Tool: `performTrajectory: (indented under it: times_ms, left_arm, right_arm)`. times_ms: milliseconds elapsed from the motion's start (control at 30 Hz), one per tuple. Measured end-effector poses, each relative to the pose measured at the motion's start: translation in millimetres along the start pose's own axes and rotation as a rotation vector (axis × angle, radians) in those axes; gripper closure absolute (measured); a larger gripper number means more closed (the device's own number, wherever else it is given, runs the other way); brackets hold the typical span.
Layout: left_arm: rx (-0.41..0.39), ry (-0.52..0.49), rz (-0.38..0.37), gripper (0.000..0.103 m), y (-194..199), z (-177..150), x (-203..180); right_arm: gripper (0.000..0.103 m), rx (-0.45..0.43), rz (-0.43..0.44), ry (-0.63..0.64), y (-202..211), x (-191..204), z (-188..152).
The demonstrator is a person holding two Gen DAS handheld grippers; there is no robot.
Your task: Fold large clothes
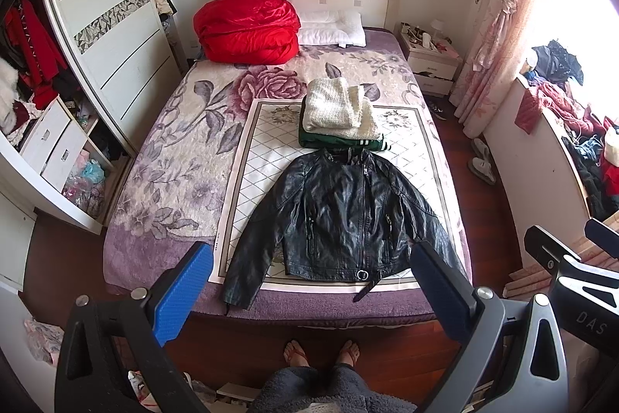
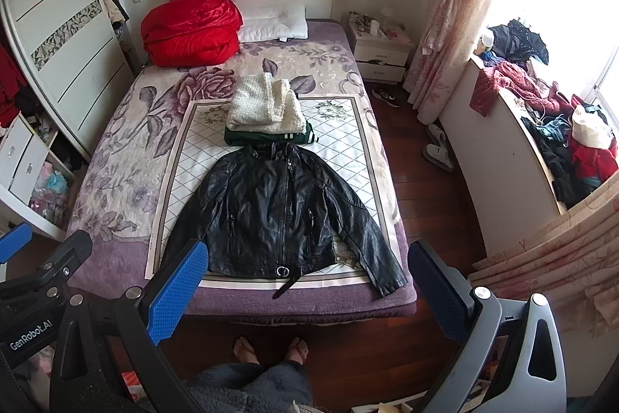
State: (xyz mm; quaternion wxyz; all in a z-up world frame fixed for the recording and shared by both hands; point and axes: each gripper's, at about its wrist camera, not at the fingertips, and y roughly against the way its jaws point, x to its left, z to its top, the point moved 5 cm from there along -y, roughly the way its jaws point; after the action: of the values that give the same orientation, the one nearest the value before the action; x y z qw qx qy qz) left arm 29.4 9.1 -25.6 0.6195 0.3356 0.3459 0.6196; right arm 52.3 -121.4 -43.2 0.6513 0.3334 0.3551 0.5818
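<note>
A black leather jacket lies flat, front up and sleeves spread, on a white diamond-pattern mat on the bed; it also shows in the right wrist view. Behind its collar sits a stack: a folded cream fleece on a folded green garment. My left gripper is open and empty, held high above the bed's foot edge. My right gripper is open and empty at the same height, beside the left one.
A red duvet and white pillows lie at the headboard. A wardrobe stands to the left, a nightstand and a clothes-piled window ledge to the right. The person's feet stand at the bed's foot.
</note>
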Motion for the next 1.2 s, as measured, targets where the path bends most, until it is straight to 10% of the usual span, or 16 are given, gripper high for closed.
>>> performTrajectory:
  times_ms: [267, 500, 567, 667, 1033, 1200]
  left_arm:
    - [-0.001, 0.000, -0.019, 0.000, -16.9, 3.0, 6.5]
    - [-0.062, -0.004, 0.014, 0.000, -95.1, 14.5, 18.4]
    - [-0.054, -0.021, 0.054, 0.000, -129.2, 13.0, 18.0]
    - [0.019, -0.030, 0.113, 0.000, -196.3, 3.7, 12.1]
    - [0.298, -0.070, 0.238, 0.000, -413.7, -53.4, -38.4]
    - [0.368, -0.122, 0.270, 0.000, -506.2, -78.6, -71.9]
  right_arm:
    - [0.000, 0.012, -0.015, -0.041, -13.3, -5.2, 3.9]
    - [0.000, 0.096, 0.003, -0.280, -109.5, -48.9, -21.0]
    - [0.008, 0.151, 0.029, -0.388, -158.5, -76.1, -43.8]
    - [0.048, 0.248, 0.006, -0.518, -229.4, -113.9, -84.2]
    - [0.032, 0.441, 0.217, -1.220, -561.9, -225.5, -263.5]
    - [0.038, 0.332, 0.378, -1.543, -655.4, -223.5, -302.5]
